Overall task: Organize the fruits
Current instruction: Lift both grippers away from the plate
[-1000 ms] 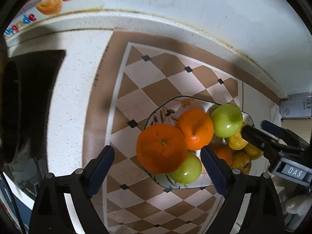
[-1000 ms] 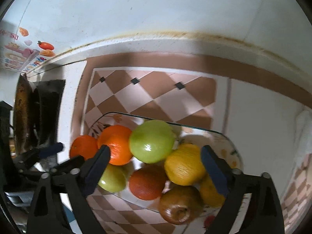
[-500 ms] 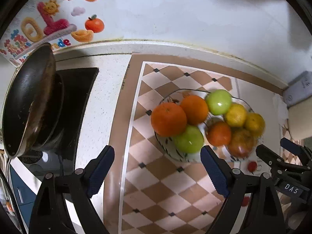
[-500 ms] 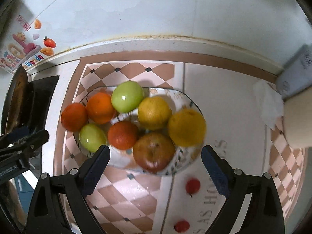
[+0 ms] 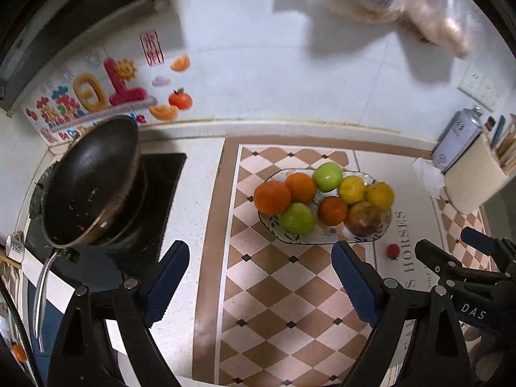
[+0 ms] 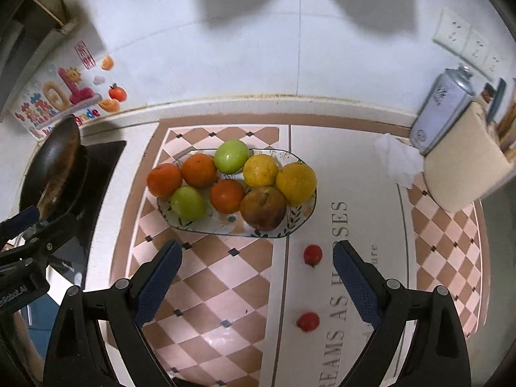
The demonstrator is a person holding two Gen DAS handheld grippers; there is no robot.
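Eight fruits sit piled on the glass plate mid-worktop, toward the back edge. I've pulled both hands well back from it in the last second, so that stage looks done. My left hand-held gripper and right hand-held gripper are spread, empty. Only the right view shows both small red fruits loose by the front edge.
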